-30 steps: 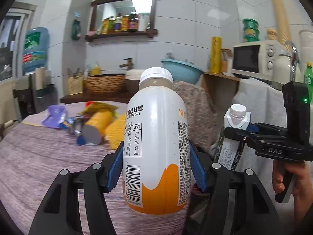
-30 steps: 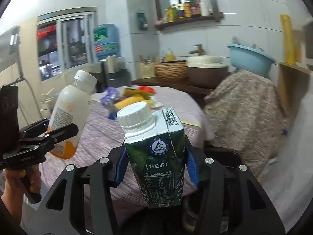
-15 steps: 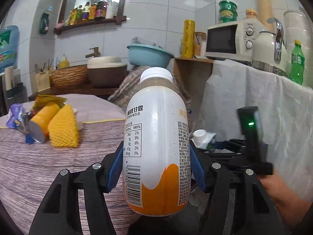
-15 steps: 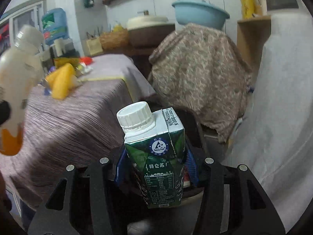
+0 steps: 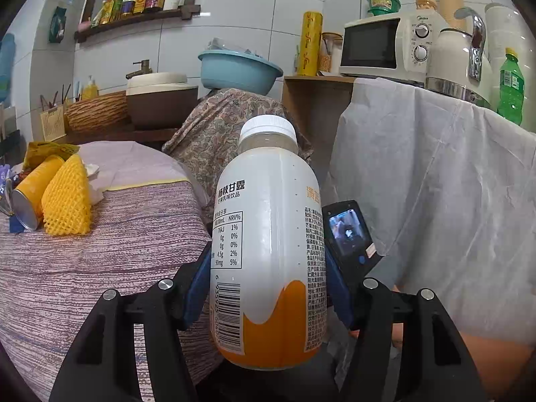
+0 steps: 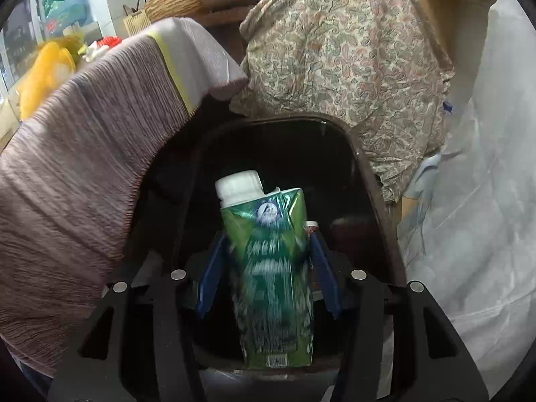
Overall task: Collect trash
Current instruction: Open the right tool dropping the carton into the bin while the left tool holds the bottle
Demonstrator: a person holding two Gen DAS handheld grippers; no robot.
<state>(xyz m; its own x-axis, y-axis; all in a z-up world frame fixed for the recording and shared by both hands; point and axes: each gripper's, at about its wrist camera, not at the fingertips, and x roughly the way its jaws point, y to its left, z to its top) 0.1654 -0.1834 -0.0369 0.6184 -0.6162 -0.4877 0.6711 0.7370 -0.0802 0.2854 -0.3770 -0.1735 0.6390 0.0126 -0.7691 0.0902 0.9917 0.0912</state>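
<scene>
Right wrist view: my right claw (image 6: pixel 268 274) points down into the dark bin (image 6: pixel 365 181), with the green carton (image 6: pixel 274 268) between its blue pads.
Right claw state: I cannot tell whether the pads press on the carton; it is blurred and slim gaps show at both sides, so it may be slipping free.
Why there: I judge the carton is over the bin mouth so it can drop straight in, clear of the worktop (image 6: pixel 83 154) edge on the left.
Left claw state: my left claw (image 5: pixel 268 288) is clamped on the drink bottle (image 5: pixel 268 241), pads on its lower body, cap up.
Why held so: upright and off the worktop, the bottle looks to be waiting for its turn at the bin.
Materials: carton is glossy printed card with a white screw cap; bottle is smooth white plastic with an orange base; bin is smooth, dark and rounded.
Left to collect: a yellow can (image 5: pixel 30 197) and a yellow foam net (image 5: pixel 67 201) lie on the ribbed purple cloth.
</scene>
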